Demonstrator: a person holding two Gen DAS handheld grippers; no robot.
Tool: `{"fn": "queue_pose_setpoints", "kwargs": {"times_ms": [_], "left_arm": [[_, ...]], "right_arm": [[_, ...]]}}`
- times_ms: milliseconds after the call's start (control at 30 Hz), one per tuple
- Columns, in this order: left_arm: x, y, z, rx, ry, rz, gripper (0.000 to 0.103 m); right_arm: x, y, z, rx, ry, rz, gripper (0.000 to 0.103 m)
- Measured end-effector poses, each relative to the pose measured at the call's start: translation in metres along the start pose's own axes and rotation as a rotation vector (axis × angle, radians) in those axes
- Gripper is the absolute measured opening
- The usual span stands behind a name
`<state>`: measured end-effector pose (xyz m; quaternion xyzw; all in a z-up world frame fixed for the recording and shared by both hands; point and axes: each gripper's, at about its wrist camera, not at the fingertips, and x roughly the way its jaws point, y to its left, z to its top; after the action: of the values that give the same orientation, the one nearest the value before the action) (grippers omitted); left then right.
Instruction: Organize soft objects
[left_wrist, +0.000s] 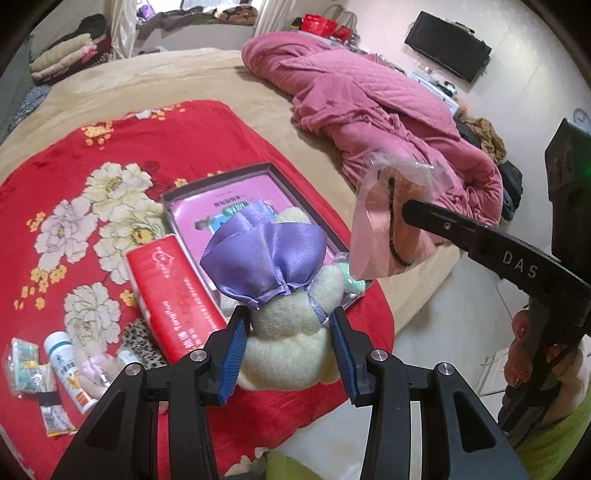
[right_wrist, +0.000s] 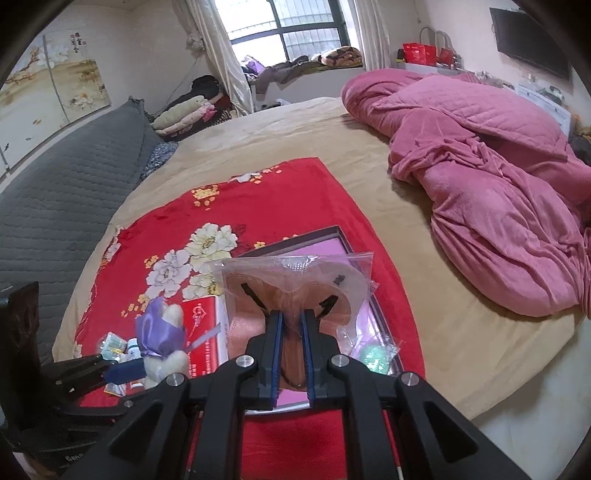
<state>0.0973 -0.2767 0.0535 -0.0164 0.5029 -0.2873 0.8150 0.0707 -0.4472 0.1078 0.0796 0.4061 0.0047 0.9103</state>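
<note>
My left gripper (left_wrist: 290, 323) is shut on a cream plush toy (left_wrist: 291, 332) in a purple satin dress, held above the red floral blanket (left_wrist: 110, 147). It also shows in the right wrist view (right_wrist: 164, 343). My right gripper (right_wrist: 293, 319) is shut on a clear plastic bag of pink-brown soft items (right_wrist: 295, 280), held above the open dark box (right_wrist: 332, 232). The bag also shows in the left wrist view (left_wrist: 388, 225), over the box (left_wrist: 221, 181). A green soft ball in plastic (right_wrist: 373, 354) lies in the box.
A red tissue pack (left_wrist: 173, 291) lies left of the box. Small packets, a white bottle (left_wrist: 64, 362) and a leopard-print item (left_wrist: 142, 343) lie at the blanket's near left. A pink quilt (right_wrist: 480, 177) is heaped on the tan bed. A grey pillow (right_wrist: 66, 192) lies far left.
</note>
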Motion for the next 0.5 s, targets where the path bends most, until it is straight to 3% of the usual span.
{"fn": "queue_pose_setpoints", "kwargs": {"times_ms": [500], "left_arm": [[0.058,-0.003,0.008,-0.007,0.082,-0.023,0.046]], "right_arm": [[0.031,-0.026,0.002,0.015,0.051,-0.020,0.010]]}}
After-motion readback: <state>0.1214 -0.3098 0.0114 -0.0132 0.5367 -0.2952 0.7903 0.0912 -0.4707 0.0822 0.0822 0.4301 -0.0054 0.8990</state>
